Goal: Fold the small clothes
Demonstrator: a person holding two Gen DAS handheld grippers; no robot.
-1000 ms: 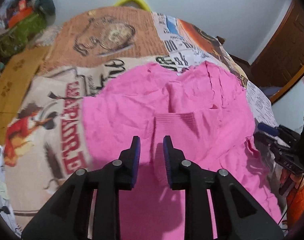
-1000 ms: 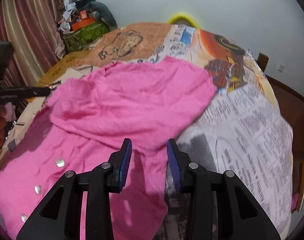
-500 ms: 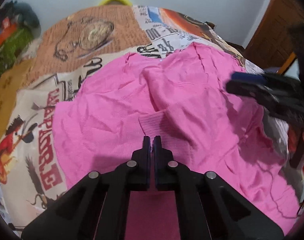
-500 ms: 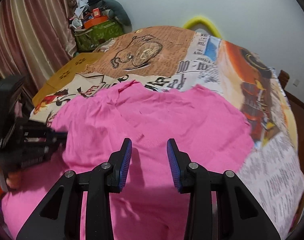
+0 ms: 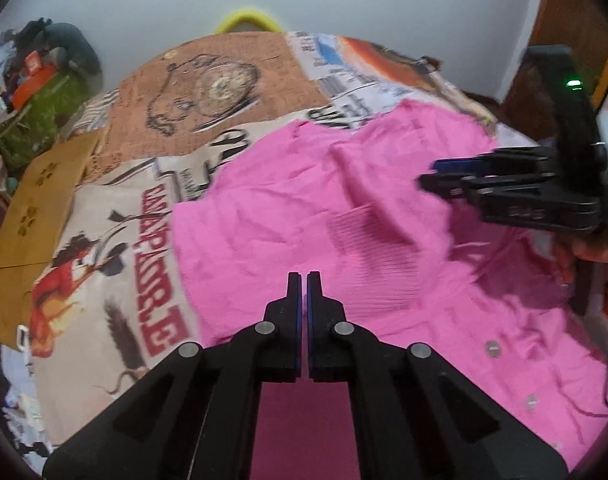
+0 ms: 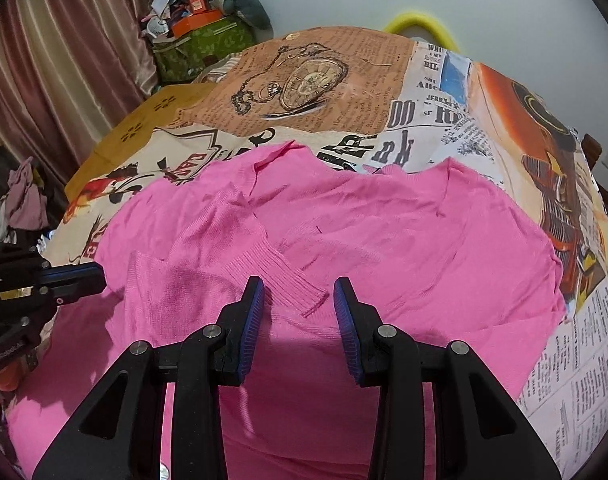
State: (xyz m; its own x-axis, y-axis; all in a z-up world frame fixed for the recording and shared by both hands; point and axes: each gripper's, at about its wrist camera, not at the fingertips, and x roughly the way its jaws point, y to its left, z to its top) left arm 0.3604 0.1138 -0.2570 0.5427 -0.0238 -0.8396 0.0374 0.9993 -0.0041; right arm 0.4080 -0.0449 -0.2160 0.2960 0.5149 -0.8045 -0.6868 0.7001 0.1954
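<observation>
Lying under right claw (image 6: 298, 312), jaws apart: pink cardigan (image 6: 383, 232) cuff.

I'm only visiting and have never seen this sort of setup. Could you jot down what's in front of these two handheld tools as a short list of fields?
Surface: printed bedspread with newspaper and pocket-watch pictures
Garment: pink cardigan spread out on it, wrinkled, a ribbed cuff lying on top
Buttons: silver ones along the cardigan's near edge
Left gripper: fingers shut; whether cloth is pinched cannot be told
Right gripper: fingers apart above the cuff, gripping nothing
Background: curtain, cluttered pile by the wall
</observation>
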